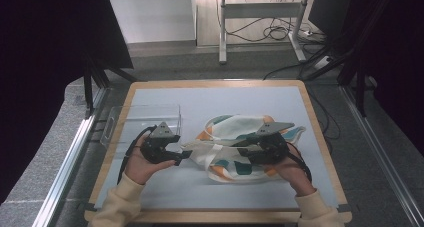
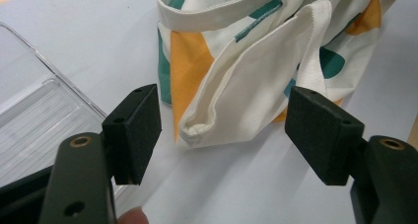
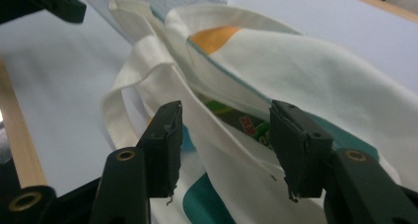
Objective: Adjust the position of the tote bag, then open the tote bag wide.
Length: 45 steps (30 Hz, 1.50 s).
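Bag: a cream tote bag (image 1: 240, 149) with orange and teal patches lies slumped on the counter (image 1: 210, 99), right of centre in the high view.
Handles: 2 cream straps (image 2: 246, 81) trail from the bag toward the left tongs.
Left tongs (image 2: 224, 135): jaws wide apart, nothing gripped; the folded strap end lies on the counter just ahead of the gap, clear of both pads.
Right tongs (image 3: 224, 140): jaws partly open over the bag's mouth, a cream strap running between them; neither pad presses on cloth.
Inside the bag: a green printed packet (image 3: 249, 125) shows through the opening.
Tray: a clear plastic tray (image 1: 142, 118) sits on the counter's left edge, beside the left tongs.
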{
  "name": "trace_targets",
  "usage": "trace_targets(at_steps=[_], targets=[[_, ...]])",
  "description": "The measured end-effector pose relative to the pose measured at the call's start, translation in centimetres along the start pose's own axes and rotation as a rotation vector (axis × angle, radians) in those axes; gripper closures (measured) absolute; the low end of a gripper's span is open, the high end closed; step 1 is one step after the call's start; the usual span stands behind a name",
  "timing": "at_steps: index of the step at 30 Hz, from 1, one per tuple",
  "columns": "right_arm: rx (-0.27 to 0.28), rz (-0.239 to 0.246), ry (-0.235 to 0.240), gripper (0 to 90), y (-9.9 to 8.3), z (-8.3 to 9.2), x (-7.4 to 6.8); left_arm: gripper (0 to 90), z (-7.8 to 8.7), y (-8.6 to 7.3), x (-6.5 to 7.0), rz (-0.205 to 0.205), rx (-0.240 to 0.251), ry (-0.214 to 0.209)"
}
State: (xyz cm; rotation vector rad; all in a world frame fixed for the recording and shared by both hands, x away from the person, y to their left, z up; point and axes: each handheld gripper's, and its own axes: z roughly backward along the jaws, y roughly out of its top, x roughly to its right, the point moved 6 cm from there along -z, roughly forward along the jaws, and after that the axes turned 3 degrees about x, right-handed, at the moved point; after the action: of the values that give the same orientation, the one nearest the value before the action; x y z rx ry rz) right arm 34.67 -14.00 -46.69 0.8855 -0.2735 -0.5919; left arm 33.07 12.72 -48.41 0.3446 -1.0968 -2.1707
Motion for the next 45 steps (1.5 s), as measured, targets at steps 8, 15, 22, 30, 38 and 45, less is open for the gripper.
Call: trace_targets(at_steps=[8, 15, 22, 30, 38, 45], targets=[[-0.091, 0.026, 0.005, 58.1, -1.3, -1.7, -0.1, 30.2, 0.2, 0.0, -0.2, 0.002, 0.005, 0.003], [-0.107, 0.015, 0.009, 73.9, -1.7, -1.8, 0.2, 30.6, 0.5, 0.6, -0.1, -0.006, 0.034, 0.002], [-0.11, 0.016, 0.026, 80.8, -2.2, -1.7, 0.2, 31.6, 0.1, 2.2, 0.5, -0.019, 0.064, -0.019], [-0.107, 0.019, 0.029, 84.8, -2.5, -1.6, 0.1, 32.8, -1.2, 4.4, 2.0, -0.057, 0.072, -0.052], [-0.105, 0.015, 0.039, 85.7, -2.6, -1.7, 0.2, 34.0, -3.3, 6.6, 2.3, -0.074, 0.061, -0.088], [-0.102, 0.007, 0.04, 85.6, -2.7, -1.6, 0.1, 34.1, -5.7, 8.1, 2.6, -0.102, 0.037, -0.124]])
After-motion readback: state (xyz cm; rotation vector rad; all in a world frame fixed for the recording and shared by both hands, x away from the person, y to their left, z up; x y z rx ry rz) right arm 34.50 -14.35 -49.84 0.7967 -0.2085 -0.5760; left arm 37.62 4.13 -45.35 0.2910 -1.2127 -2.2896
